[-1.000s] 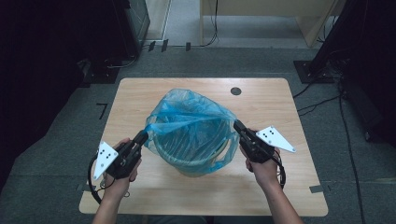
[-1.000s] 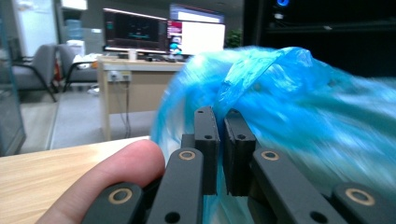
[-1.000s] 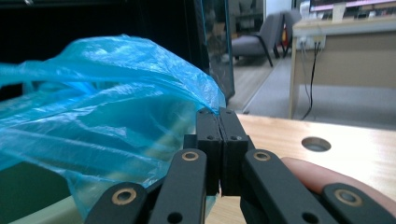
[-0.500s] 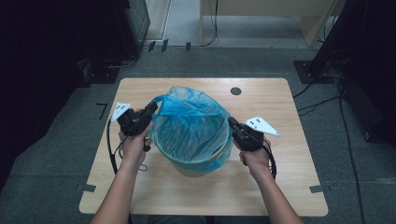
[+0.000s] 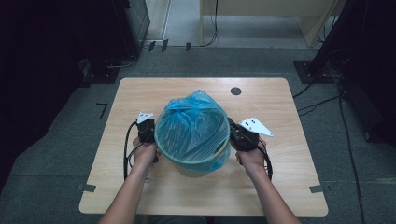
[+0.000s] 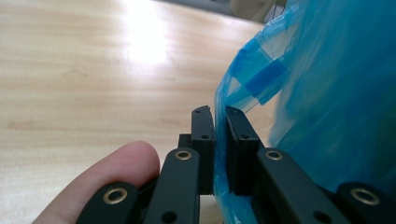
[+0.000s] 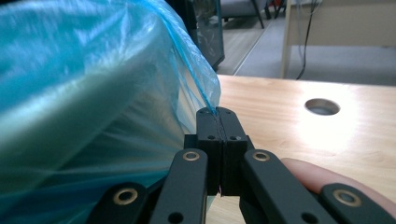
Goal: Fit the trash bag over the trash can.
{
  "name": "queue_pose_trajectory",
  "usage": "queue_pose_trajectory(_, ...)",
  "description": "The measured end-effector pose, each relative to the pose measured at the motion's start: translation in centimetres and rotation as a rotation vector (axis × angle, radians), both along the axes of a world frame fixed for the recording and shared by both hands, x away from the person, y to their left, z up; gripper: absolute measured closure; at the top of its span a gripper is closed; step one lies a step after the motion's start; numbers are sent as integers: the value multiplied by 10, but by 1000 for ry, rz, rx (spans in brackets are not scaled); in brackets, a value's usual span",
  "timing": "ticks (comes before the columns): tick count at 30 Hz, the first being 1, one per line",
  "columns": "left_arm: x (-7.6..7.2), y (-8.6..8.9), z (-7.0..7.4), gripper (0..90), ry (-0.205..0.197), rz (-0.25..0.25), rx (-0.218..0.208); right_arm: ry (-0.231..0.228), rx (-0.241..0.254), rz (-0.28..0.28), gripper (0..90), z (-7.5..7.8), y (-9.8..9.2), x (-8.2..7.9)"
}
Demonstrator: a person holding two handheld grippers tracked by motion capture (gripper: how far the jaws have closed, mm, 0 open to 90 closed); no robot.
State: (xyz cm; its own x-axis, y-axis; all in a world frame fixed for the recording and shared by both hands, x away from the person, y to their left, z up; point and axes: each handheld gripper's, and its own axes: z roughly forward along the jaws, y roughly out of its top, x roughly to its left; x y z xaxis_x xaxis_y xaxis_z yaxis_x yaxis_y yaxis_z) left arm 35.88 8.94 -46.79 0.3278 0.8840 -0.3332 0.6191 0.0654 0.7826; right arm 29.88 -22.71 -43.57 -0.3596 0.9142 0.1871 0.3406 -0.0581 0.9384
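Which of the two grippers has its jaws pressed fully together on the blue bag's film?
The right gripper: its jaws meet on the blue bag. The left gripper pinches film too, with a narrow gap showing.

both bare forearms are coming in from the bottom edge of the high view and angling up toward the middle of the frame. the left hand [image 5: 144, 154] is gripping the black two-jaw left gripper [image 5: 147, 131] at centre left, its jaws nearly together and pinching thin film between the pads. the right hand [image 5: 251, 157] is gripping the black two-jaw right gripper [image 5: 236, 134] at centre right, its jaws pressing tight together on a film edge.
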Motion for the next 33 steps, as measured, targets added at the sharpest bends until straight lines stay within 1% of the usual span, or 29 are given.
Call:
queue_pose_trajectory(2, -4, 1, -5, 821, -4, 3, 18, 12, 14, -5, 900, -4, 1, 3)
queue_pose_trajectory(3, -6, 1, -7, 821, -1, 14, 21, 20, 20, -5, 900, -5, 0, 4)
queue_pose_trajectory(4, -8, 3, -9, 822, -6, 28, 34, 24, 24, -9, 900, -7, 0, 5)
queue_pose_trajectory(5, -10, 4, -11, 825, -4, 44, 37, 27, 19, -14, 900, -8, 0, 5)
queue_pose_trajectory(6, -14, 8, -14, 826, -20, 89, 30, 27, 18, -17, 900, -9, 0, 5)
queue_pose_trajectory(7, -19, 13, -15, 831, -32, 138, -8, 24, 16, -22, 900, -12, -1, 6)
queue_pose_trajectory(9, -26, 24, -17, 833, -34, 197, -99, 31, 16, -29, 900, -15, -4, 5)
queue_pose_trajectory(10, -30, 25, -18, 833, -35, 214, -91, 39, 19, -32, 900, -18, -5, 5)
queue_pose_trajectory(11, -34, 25, -19, 832, -39, 207, -62, 46, 19, -31, 900, -21, -6, 4)
queue_pose_trajectory(12, -38, 24, -19, 829, -41, 187, -30, 52, 16, -29, 900, -25, -6, 3)
queue_pose_trajectory(13, -42, 22, -20, 824, -48, 176, -5, 62, 2, -30, 900, -28, -6, 2)
queue_pose_trajectory(15, -48, 21, -22, 823, -52, 157, 23, 73, -19, -36, 900, -34, -6, 1)
queue_pose_trajectory(17, -56, 20, -25, 820, -48, 135, 26, 95, -24, -47, 900, -40, -7, 1)
queue_pose_trajectory(20, -64, 20, -31, 809, -38, 117, 21, 122, -27, -55, 900, -46, -10, 4)
queue_pose_trajectory(22, -67, 19, -32, 808, -34, 110, 23, 124, -45, -53, 900, -50, -9, 8)
queue_pose_trajectory(24, -69, 17, -32, 808, -39, 100, 34, 124, -58, -49, 900, -53, -9, 12)
queue_pose_trajectory(26, -72, 15, -33, 803, -58, 91, 48, 135, -76, -57, 900, -57, -9, 17)
queue_pose_trajectory(27, -73, 15, -33, 800, -64, 88, 51, 137, -61, -52, 900, -59, -10, 19)
queue_pose_trajectory(28, -75, 15, -34, 800, -69, 86, 54, 134, -45, -43, 879, -59, -12, 20)
queue_pose_trajectory(30, -78, 16, -34, 802, -80, 91, 58, 138, -2, -25, 763, -58, -15, 18)
queue_pose_trajectory(31, -79, 18, -34, 800, -86, 91, 53, 120, 40, -12, 705, -56, -19, 15)
queue_pose_trajectory(32, -82, 20, -33, 798, -99, 88, 43, 91, 65, -14, 668, -53, -22, 11)
queue_pose_trajectory(33, -83, 21, -33, 795, -109, 85, 42, 63, 82, -16, 624, -48, -26, 6)
